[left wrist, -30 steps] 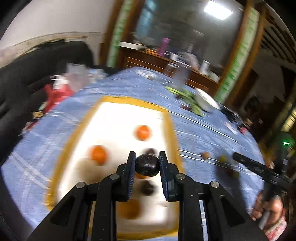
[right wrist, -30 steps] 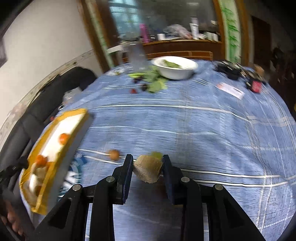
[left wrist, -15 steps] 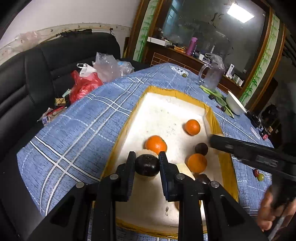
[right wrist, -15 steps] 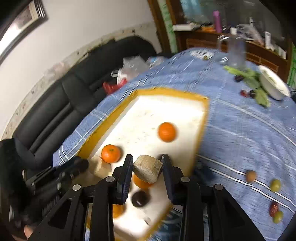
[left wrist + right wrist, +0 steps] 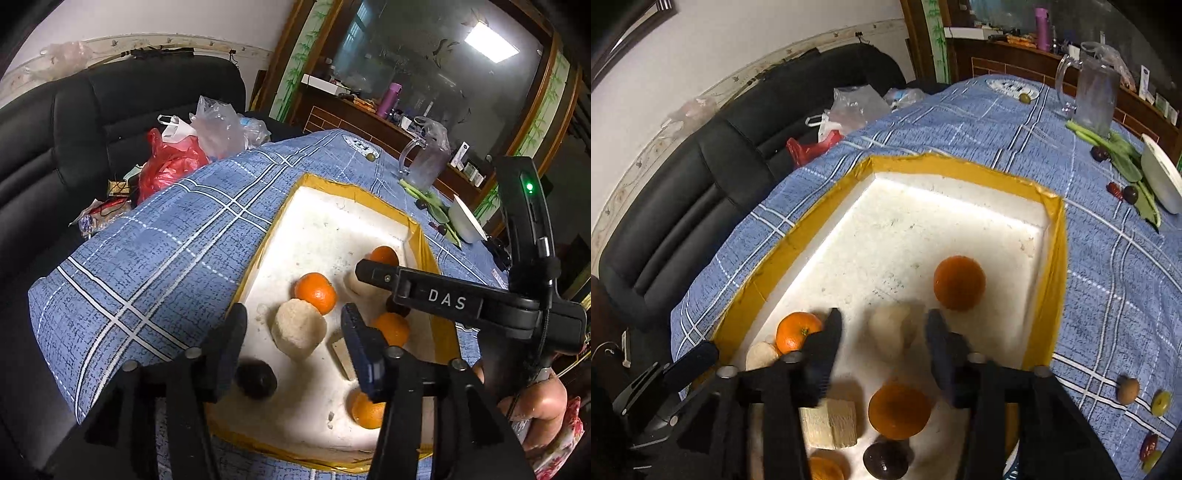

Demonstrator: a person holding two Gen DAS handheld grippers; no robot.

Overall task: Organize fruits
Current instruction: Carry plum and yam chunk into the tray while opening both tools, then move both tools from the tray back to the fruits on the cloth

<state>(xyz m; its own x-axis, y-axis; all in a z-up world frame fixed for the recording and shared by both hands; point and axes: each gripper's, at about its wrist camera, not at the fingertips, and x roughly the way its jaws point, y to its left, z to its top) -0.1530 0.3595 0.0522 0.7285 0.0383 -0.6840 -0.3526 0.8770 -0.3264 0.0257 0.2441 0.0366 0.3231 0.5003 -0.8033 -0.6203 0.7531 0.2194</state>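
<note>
Opening over the foam tray [image 5: 960, 192], both grippers [image 5: 291, 343] [image 5: 882, 332] have nothing pressed between their jaws; the dark plum [image 5: 256, 379] lies in the tray; the blurred pale fruit [image 5: 895, 328], seemingly mid-drop, could knock the oranges [image 5: 959, 282] about.

Tray [image 5: 1057, 258] far half free; oranges [image 5: 959, 283] crowd near end.

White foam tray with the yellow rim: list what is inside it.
The tray holds oranges, a dark plum, pale peeled pieces and a tan block. Gripper fingers cover part of its near end.
</note>
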